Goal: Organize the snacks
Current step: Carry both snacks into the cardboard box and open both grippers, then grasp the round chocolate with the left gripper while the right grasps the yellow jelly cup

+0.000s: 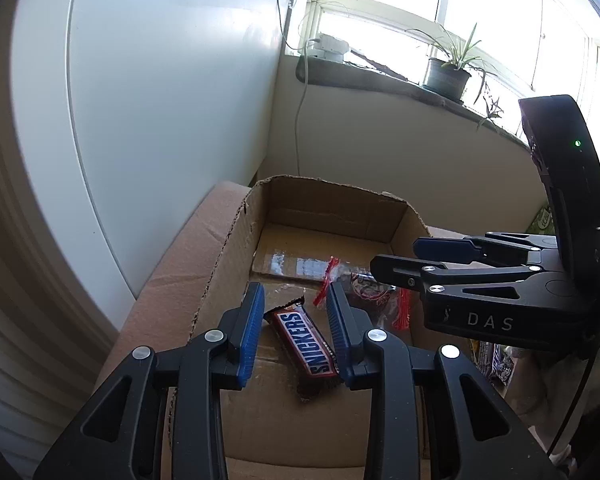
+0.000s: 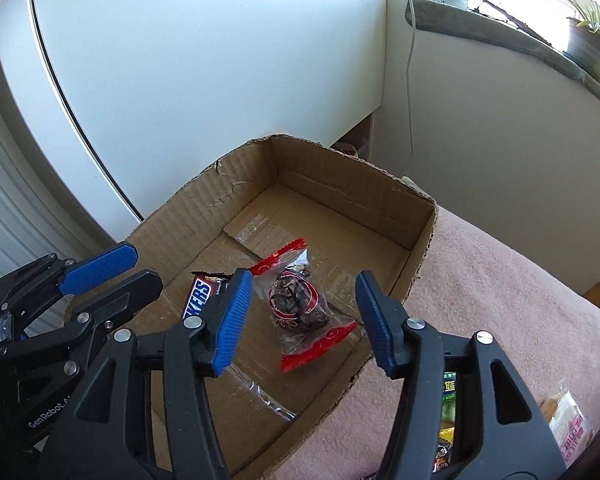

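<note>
Both hand-held grippers gape empty over the open brown cardboard box [image 2: 384, 200]: the left hand-held gripper [image 1: 296, 328] above the brown Snickers bar [image 1: 306, 346], the right hand-held gripper [image 2: 304, 320] above the red-edged clear snack packet [image 2: 300, 308].

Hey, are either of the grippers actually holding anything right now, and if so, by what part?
Nothing is held. The left gripper is open above the Snickers bar, and the right gripper is open above the red-edged snack packet; both snacks lie in the cardboard box.
</note>
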{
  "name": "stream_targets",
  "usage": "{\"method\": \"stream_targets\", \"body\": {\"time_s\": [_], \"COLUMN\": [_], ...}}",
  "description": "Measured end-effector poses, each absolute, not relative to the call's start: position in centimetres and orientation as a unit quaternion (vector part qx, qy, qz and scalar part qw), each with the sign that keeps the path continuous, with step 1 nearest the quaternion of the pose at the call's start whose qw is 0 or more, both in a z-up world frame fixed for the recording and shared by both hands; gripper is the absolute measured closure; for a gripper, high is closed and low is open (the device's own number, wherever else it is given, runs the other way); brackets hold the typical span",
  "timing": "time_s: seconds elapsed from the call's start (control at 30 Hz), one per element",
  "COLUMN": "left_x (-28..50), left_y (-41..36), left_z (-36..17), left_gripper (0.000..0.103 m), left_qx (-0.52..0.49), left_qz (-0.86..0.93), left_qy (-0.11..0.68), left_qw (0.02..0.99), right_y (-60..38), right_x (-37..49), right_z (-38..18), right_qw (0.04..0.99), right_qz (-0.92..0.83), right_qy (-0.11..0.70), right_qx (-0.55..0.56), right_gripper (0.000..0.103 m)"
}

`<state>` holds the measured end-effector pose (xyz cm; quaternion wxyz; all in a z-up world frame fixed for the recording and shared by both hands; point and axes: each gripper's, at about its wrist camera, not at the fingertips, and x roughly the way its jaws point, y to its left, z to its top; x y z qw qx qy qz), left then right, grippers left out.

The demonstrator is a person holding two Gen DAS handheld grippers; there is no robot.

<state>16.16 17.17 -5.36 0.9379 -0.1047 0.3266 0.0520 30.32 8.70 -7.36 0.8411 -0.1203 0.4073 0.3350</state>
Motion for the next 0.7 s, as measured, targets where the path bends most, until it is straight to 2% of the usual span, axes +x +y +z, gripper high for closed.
{"method": "stream_targets", "body": {"time_s": [0.4,0.7], "left_x": [13.3,11.2], "left_y": [15.2,12.2], "left_z": [-2.1,-0.3], "left_gripper": [0.072,0.072], "left_qx": [-0.092,-0.088], "left_qz": [0.034,-0.002], "left_qy": [0.292,0.277], "left_qw": [0.951,0.957], "right_y": [5.6,-2.0], "right_x": [26.6,22.1], "right_z": [-4.0,-1.2], "right_qw": [0.858,0.879], "right_qz": [0.322,0.29], "right_qy": [0.383,0.365], "right_qx": [-0.12,-0.101], "right_gripper": [0.047,0.047]}}
